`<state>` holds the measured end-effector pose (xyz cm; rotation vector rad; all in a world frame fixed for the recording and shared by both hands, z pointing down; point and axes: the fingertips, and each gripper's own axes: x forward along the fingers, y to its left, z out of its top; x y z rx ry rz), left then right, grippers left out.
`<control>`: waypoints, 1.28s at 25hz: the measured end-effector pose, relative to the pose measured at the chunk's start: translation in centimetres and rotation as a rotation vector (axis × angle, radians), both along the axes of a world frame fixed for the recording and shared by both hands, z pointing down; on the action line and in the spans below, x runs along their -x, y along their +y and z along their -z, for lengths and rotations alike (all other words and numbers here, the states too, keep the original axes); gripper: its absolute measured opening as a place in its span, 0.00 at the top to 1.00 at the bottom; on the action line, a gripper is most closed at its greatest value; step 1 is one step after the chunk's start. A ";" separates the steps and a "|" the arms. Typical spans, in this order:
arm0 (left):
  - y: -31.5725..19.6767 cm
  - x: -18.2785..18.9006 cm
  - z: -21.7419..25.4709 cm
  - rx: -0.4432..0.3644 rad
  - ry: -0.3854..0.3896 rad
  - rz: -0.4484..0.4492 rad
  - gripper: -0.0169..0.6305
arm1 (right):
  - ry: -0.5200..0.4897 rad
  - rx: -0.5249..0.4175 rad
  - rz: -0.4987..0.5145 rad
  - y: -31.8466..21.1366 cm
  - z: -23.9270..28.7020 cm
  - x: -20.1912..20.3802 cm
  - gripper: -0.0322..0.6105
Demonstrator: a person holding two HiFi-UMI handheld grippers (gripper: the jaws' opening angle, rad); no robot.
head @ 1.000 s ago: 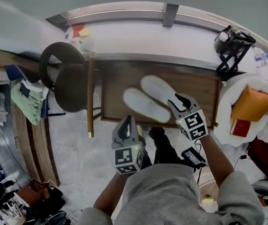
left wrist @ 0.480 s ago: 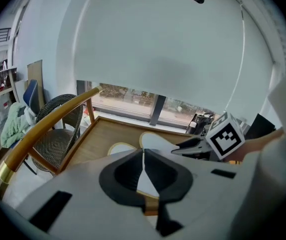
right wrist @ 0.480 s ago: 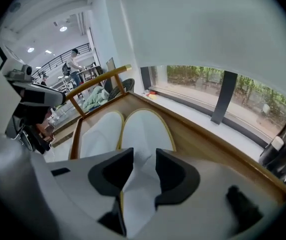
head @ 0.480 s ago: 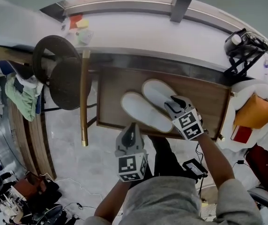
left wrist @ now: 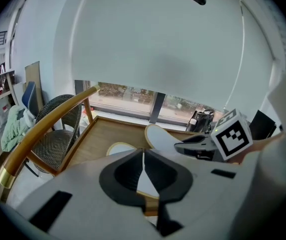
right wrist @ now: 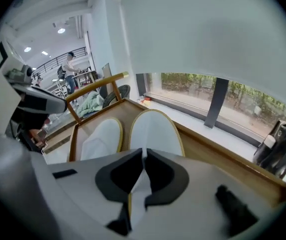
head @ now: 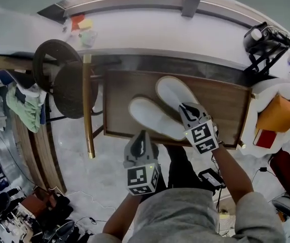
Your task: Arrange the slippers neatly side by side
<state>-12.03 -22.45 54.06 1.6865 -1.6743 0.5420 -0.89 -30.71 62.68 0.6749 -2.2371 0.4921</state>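
Two white slippers with yellow rims lie toe-out on a low wooden table point(head: 118, 103), their heels close together. The left slipper point(head: 154, 117) angles left and the right slipper point(head: 173, 93) lies beside it. My right gripper point(head: 188, 108) sits at the right slipper's point(right wrist: 153, 128) heel, its jaws closing on the heel's rim. My left gripper point(head: 144, 135) hangs shut and empty over the table's near edge, just short of the left slipper point(left wrist: 119, 148). The right gripper point(left wrist: 181, 145) also shows in the left gripper view.
A dark wicker chair point(head: 65, 84) with a wooden arm point(head: 86, 110) stands at the table's left. A white sill point(head: 160, 32) runs behind the table. A black bag point(head: 264, 40) and a white seat with an orange cushion point(head: 277, 113) are on the right.
The right gripper's jaws have come together at the right slipper's heel. The left gripper has hardly moved.
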 end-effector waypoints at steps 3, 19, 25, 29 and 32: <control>-0.3 -0.5 0.2 -0.007 -0.003 -0.022 0.95 | -0.046 0.010 -0.083 -0.7 1.8 -1.1 0.89; -1.6 -5.1 1.8 -0.054 0.014 -0.168 0.95 | -0.158 0.142 -0.538 0.8 7.1 -9.3 0.89; -1.5 -5.7 1.8 -0.060 0.014 -0.195 0.95 | -0.153 0.237 -0.739 2.8 5.4 -11.6 0.89; -1.0 -5.5 1.3 -0.043 0.016 -0.196 0.95 | -0.102 0.285 -0.819 3.8 2.4 -11.8 0.89; -0.7 -5.5 0.9 -0.030 0.010 -0.197 0.95 | -0.081 0.316 -0.857 3.9 0.2 -11.9 0.89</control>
